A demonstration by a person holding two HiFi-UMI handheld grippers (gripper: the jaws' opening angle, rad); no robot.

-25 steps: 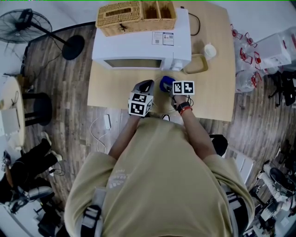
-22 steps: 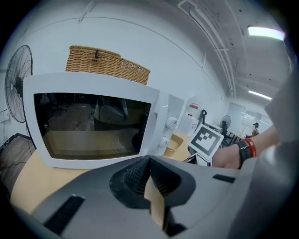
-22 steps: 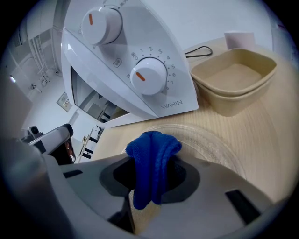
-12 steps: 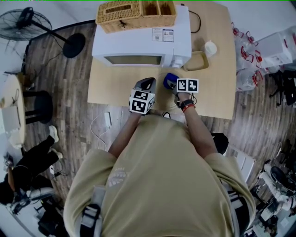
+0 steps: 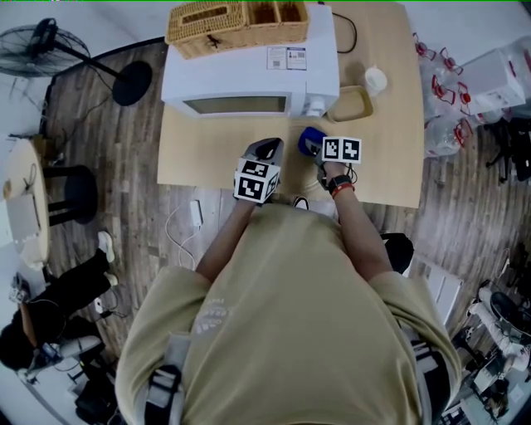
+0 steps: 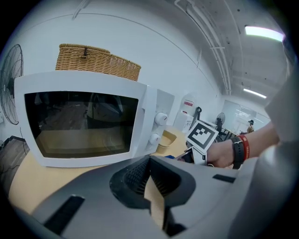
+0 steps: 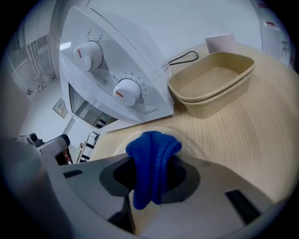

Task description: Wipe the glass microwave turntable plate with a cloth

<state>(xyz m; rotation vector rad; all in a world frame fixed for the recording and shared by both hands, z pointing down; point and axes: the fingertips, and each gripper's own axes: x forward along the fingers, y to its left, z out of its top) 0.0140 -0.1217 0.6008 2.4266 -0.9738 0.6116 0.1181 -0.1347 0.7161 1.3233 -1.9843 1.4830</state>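
Observation:
My right gripper [image 7: 150, 179] is shut on a folded blue cloth [image 7: 152, 151], which stands up out of its jaws. Just past the cloth lies the clear glass turntable plate [image 7: 194, 145] on the wooden table, in front of the white microwave [image 7: 107, 65]; only its rim shows. In the head view the blue cloth [image 5: 309, 141] sits ahead of the right gripper [image 5: 319, 149]. My left gripper [image 5: 264, 156] hovers beside it to the left. In the left gripper view its fingertips meet, and the left gripper [image 6: 149, 163] shows nothing between them.
The microwave [image 5: 249, 75] has its door closed and carries a wicker basket [image 5: 241, 21]. A beige tray [image 5: 353, 106] and a white cup [image 5: 376, 80] stand to its right. On the floor at the left are a fan [image 5: 50, 41] and a stool [image 5: 70, 195]. The table edge [image 5: 382, 195] is near my body.
My right gripper has shifted a little to the right and farther from me with the blue cloth. The left gripper has barely moved.

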